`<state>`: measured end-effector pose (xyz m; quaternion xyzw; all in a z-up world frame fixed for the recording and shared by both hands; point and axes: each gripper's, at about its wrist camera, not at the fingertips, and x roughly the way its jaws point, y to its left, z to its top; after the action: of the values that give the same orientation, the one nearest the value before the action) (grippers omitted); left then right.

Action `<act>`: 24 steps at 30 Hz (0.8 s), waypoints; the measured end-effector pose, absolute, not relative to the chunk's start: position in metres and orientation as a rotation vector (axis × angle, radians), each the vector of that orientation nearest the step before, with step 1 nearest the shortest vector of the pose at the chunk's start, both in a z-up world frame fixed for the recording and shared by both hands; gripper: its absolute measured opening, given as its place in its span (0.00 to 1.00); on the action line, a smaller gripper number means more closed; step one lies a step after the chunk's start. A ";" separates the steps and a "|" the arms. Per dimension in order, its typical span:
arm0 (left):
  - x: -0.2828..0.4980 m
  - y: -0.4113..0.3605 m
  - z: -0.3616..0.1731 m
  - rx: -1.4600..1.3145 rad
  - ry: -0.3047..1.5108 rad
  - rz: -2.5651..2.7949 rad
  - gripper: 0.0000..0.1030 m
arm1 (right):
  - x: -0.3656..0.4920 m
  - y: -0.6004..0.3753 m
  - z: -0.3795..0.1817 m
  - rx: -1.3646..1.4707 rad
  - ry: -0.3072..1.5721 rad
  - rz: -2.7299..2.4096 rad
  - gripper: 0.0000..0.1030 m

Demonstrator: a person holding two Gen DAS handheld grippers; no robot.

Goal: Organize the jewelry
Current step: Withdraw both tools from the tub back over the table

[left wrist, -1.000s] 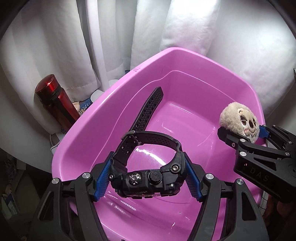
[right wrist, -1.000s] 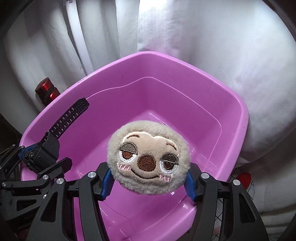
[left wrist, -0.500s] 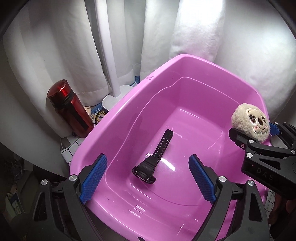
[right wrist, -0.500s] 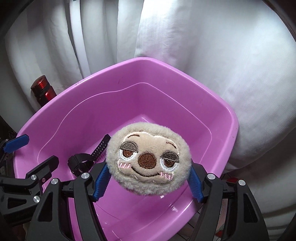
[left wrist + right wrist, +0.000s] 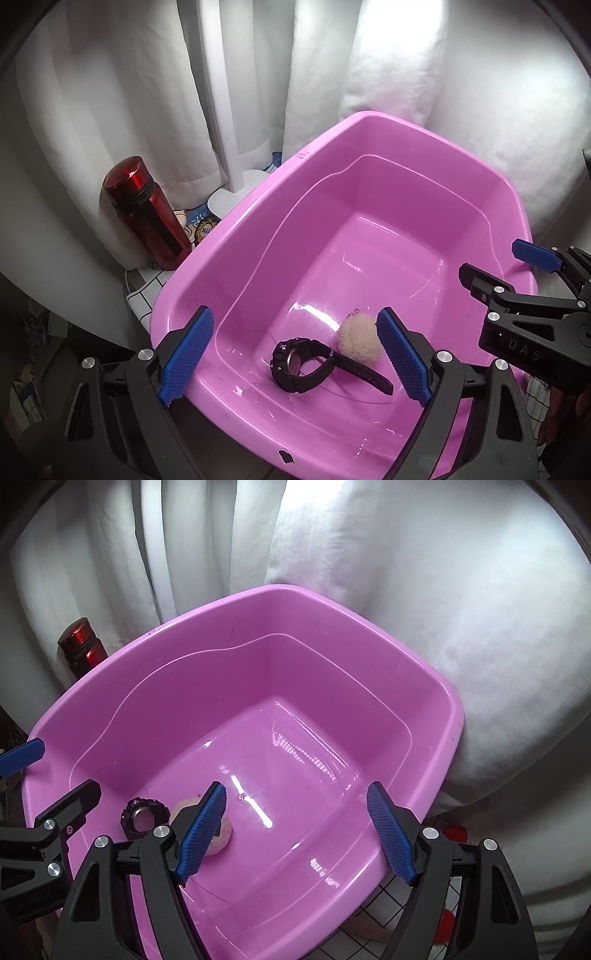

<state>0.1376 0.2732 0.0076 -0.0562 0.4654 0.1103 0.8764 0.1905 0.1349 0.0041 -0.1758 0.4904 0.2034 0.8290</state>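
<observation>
Nearest the lens in the left wrist view, the left hand-held gripper (image 5: 295,358) stands with its blue ridged pads (image 5: 186,356) spread wide and nothing pressed between them. The right hand-held gripper (image 5: 295,834) is likewise empty, its jaws opening at this moment over the near floor of the tub; from the left wrist view it shows as a black frame with a blue-tipped finger at the right edge (image 5: 532,295).

Below both sits the glossy pink rectangular plastic tub (image 5: 369,122). On its floor, toward the near wall, lies the black rubber-strapped wristwatch (image 5: 295,363) — case tilted, strap curled in a loop with one end (image 5: 369,376) running out to the right. Touching that strap, just behind it, rests the round beige plush charm (image 5: 360,341), face down or turned away, with a thin chain showing at its top. In the right wrist view the watch (image 5: 142,814) and the charm (image 5: 221,834) lie at the lower left, the charm partly hidden by the gripper's left pad.

Under the tub's near corners a white tiled worktop (image 5: 142,291) with dark grid lines shows. Left of the tub and close beside it stands a dark red translucent bottle with a black collar (image 5: 147,214) — upright, leaning slightly. Behind it a white pole on a white base (image 5: 221,110) rises, and farthest back hang white curtains (image 5: 406,572).
</observation>
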 end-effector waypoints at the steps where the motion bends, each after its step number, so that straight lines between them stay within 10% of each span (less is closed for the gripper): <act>1: 0.136 0.273 0.008 -0.116 0.969 0.234 0.86 | 0.189 0.134 0.004 -0.365 1.042 0.433 0.73; 24: 0.065 0.221 0.055 -0.114 0.803 0.129 0.86 | 0.068 0.014 0.054 -0.110 0.817 0.296 0.73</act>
<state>0.0651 0.2211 0.0555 -0.0556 0.3901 0.0629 0.9169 0.0678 0.0137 0.0537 -0.0530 0.3957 0.1434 0.9055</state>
